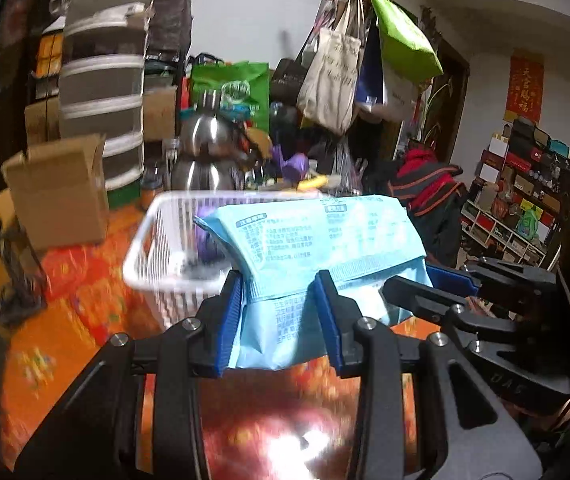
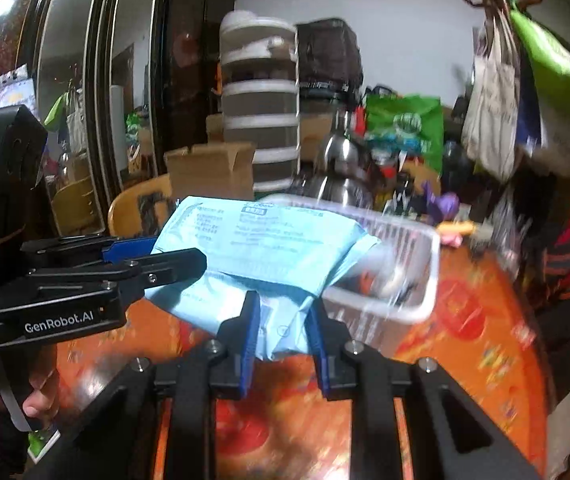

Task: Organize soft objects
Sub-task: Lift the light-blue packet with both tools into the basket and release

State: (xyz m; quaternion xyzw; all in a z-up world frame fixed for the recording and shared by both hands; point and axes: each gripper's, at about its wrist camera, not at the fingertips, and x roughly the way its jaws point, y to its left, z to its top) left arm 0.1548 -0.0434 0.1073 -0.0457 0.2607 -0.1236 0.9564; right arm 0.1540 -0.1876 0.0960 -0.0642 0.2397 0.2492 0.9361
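A soft light-blue tissue pack (image 1: 309, 248) is held in the air above the orange table by both grippers. My left gripper (image 1: 281, 316) is shut on its near edge, and it also shows in the right wrist view (image 2: 157, 256) at the pack's left end. My right gripper (image 2: 283, 334) is shut on the pack (image 2: 261, 248) at its near right corner, and it shows in the left wrist view (image 1: 425, 284). A white slatted basket (image 1: 153, 248) stands just behind the pack, with a purple item inside. The same basket (image 2: 413, 280) shows in the right wrist view.
A cardboard box (image 1: 61, 196) and a steel kettle (image 1: 205, 148) stand behind the basket on the orange patterned tablecloth (image 1: 69, 320). A tiered food cover (image 1: 101, 80), hanging bags (image 1: 365, 60) and a yellow chair (image 2: 141, 204) surround the table.
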